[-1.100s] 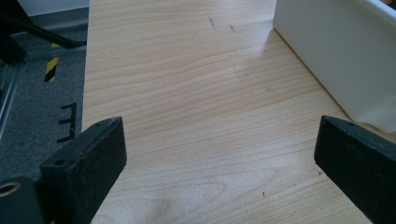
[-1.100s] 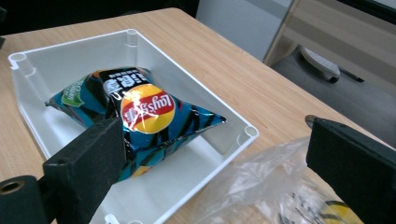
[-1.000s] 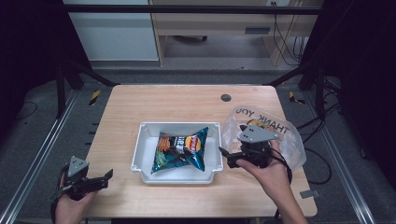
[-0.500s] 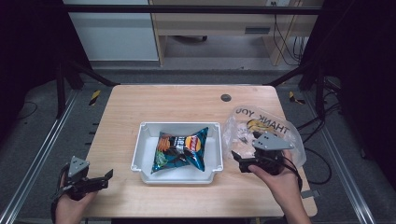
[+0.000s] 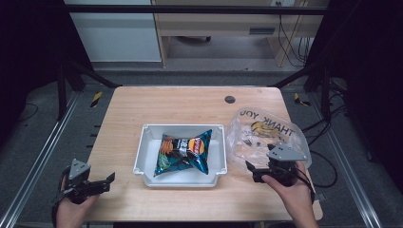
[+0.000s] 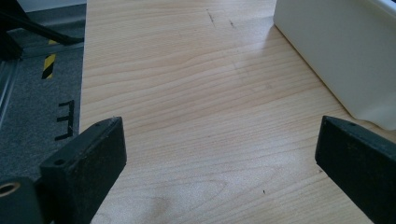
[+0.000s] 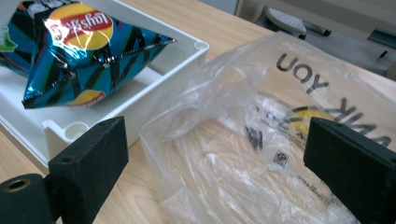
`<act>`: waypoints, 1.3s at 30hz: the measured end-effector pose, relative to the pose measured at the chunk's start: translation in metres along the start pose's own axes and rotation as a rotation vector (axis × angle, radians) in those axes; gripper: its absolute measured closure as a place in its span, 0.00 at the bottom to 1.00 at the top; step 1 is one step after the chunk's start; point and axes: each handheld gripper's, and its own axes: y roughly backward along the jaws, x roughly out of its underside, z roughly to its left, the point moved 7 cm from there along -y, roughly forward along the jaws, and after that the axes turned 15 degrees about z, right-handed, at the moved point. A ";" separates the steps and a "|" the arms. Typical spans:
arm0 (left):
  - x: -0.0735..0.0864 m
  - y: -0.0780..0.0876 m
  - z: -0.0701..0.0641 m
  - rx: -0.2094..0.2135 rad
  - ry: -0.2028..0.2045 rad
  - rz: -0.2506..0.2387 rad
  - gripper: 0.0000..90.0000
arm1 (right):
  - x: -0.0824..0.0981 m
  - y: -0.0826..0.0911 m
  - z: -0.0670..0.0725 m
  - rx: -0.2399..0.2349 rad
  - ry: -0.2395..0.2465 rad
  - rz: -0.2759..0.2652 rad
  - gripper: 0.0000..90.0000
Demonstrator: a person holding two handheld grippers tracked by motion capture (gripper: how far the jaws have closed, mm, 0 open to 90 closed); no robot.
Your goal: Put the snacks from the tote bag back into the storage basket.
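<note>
Work in hand: the right gripper (image 5: 254, 172) is hovering at the near edge of the clear plastic bag (image 5: 266, 135), apparently getting ready to take hold of it; this is a judgement from its aim.
Right gripper: its jaws are standing wide apart and gripping nothing; in the right gripper view the plastic bag (image 7: 261, 154) is lying between and beyond them.
Left gripper (image 5: 102, 183): it is waiting at the bench's near left corner, jaws spread wide over bare wood, holding nothing.
Chip bag (image 5: 184, 153): it is lying inside the white tray (image 5: 142, 152), puffed and sealed, untouched.
Plastic bag: it is resting crumpled on the bench (image 5: 180, 102), just right of the tray, its mouth facing the person.
Progress: it is looking early; neither gripper is gripping anything yet.
Left to do: probably seizing the bag's edge, opening it, then moving the chip bag in.
</note>
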 end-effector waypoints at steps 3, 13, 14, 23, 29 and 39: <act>0.000 0.000 -0.001 0.000 -0.002 0.000 0.02 | 0.007 -0.004 -0.001 0.000 -0.002 0.017 0.08; 0.001 -0.001 0.000 0.002 0.005 0.010 0.02 | 0.022 -0.016 -0.001 0.008 0.006 0.070 0.08; 0.001 -0.001 0.000 0.004 0.009 0.009 0.02 | 0.023 -0.017 0.000 0.007 0.007 0.074 0.08; 0.001 -0.001 0.000 0.000 0.003 0.011 0.02 | 0.038 -0.030 0.001 0.017 0.035 0.131 0.08; 0.001 -0.001 0.000 -0.003 0.003 0.017 0.02 | 0.044 -0.037 0.005 0.006 0.044 0.147 0.08; -0.001 -0.001 0.000 0.001 0.021 0.012 0.02 | 0.054 -0.052 0.012 0.000 0.073 0.201 0.08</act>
